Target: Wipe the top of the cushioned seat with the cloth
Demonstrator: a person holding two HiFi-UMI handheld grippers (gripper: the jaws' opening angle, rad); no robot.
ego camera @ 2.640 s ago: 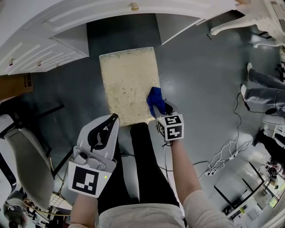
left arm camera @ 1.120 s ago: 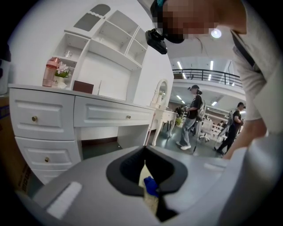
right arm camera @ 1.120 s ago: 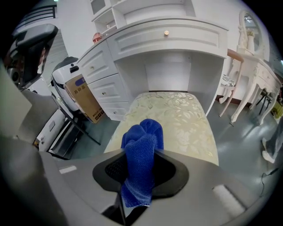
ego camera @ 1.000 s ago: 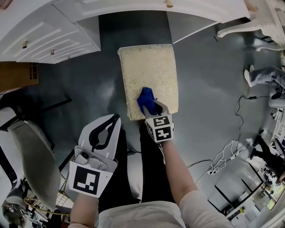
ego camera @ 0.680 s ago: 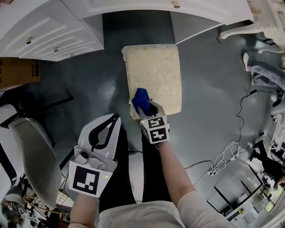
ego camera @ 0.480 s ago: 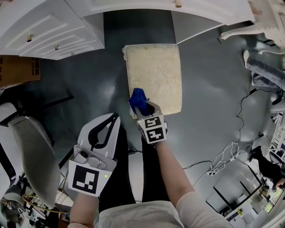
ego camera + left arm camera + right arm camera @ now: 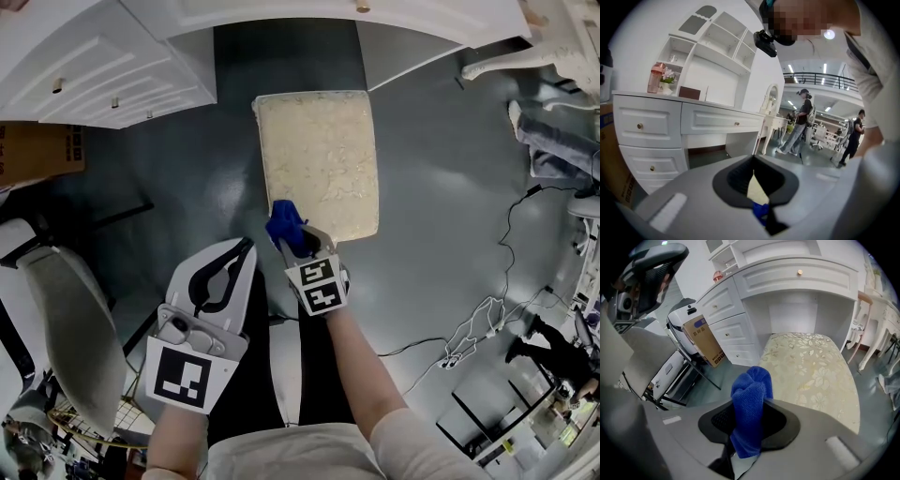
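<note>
Right gripper (image 7: 295, 242): jaws shut tight on cloth (image 7: 283, 222), blue, bunched and sticking up past the tips. Cloth over near left corner of seat (image 7: 323, 141); touching or not, cannot tell. Left gripper (image 7: 244, 247): jaws closed together, nothing held, low at left, apart from seat. Seat on floor (image 7: 187, 187) before white desk (image 7: 112, 75).

Head view: taken from overhead, faces steeply down at floor; seat (image 7: 317, 159) upper centre, desk (image 7: 281, 14) along top edge.
Left gripper view: low, near level, faces desk (image 7: 684, 124) at left.
Right gripper view: tilted down, cloth (image 7: 749, 404) close to lens, seat (image 7: 811, 366) beyond.
Shared by all three: desk.
</note>
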